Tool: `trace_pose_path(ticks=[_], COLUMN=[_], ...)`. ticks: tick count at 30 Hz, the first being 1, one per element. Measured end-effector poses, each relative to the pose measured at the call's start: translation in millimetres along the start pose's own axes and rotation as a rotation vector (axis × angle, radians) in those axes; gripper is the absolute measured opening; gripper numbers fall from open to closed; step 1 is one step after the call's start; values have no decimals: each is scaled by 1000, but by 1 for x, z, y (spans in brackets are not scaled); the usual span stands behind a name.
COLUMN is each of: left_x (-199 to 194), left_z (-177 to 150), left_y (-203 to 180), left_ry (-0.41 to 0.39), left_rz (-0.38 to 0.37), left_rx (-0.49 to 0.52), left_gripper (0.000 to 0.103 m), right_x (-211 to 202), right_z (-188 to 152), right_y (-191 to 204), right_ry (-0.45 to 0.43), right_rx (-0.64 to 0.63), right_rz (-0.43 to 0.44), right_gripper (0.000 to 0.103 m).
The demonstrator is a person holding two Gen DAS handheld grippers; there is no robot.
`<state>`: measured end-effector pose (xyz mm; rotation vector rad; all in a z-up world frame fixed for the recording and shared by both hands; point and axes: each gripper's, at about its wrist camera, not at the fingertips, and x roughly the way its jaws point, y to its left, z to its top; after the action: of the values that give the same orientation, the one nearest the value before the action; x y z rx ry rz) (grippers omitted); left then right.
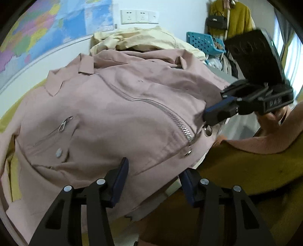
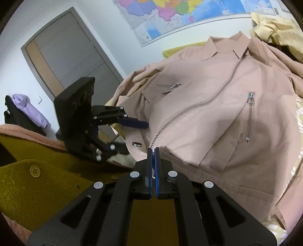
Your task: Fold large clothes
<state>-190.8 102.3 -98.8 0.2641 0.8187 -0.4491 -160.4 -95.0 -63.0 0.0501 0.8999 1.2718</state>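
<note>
Dusty-pink jacket (image 1: 117, 113), zipped, lying front-up over the bed, hem toward me.

My left gripper (image 1: 154, 170) stands spread over the hem, pads not pressing; whether cloth lies between them I cannot tell. My right gripper (image 2: 153, 151) is pressed together, pinching the hem corner by the zipper's (image 1: 166, 115) foot. The collar lies flat and a chest pocket zip (image 2: 250, 121) shows. Behind it, a cream garment (image 1: 144, 39) is heaped, then a wall map (image 2: 189, 17) and sockets (image 1: 140, 16). A mustard coat (image 2: 47, 187) crowds the near edge.
</note>
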Motion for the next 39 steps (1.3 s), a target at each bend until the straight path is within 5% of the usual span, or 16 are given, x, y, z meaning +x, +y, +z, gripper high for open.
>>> trace_pose_path(ticks=[2,4,9,11,12,15,17,23,26,29,32,34,36,39], left_x=[7,9,-13,-5,5,4,-8,-48,-59,-34,-2,-11,-26,-39], left_z=[6,12,16,13,9,0,-2,-24,-19,-15,-20,-18,-14,-2], left_y=[-3,-3,-2,-7,-6,1,8,20,34,43,52,60,62,62], left_ry=[8,-16,-133,-88,-38,-22,-29,-61,-123,-73,38,10,-43,-92], left_rz=[42,132,240,246,298,286,298,232,150,146,148,145,153,165], left_rx=[-7,-17,-44,7,29,30,35,103,20,-37,-77,-108,-103,-85], left_gripper=[47,24,18,32,50,59,76,78,78,77,72,71,70,79], right_x=[1,-1,-4,-3,-2,2,6,11,1,-35,-77,-104,-123,-144], right_z=[-3,-6,-12,-12,-12,-11,-11,-10,-11,0,11,15,14,9], right_y=[-1,-1,-6,-11,-13,-14,-17,-24,-17,-14,-32,-57,-80,-120], right_ry=[2,-3,-17,-12,-7,16,24,67,83,-26,-140,-187,-210,-215], right_rx=[4,8,27,44,50,51,62,89,52,28,81,155,213,327], right_rz=[1,8,11,-7,-15,-58,-76,-112,-136,-186,-358,-507,-645,-744], right_gripper=[2,2,2,2,2,2,2,4,25,51,64,82,89,90])
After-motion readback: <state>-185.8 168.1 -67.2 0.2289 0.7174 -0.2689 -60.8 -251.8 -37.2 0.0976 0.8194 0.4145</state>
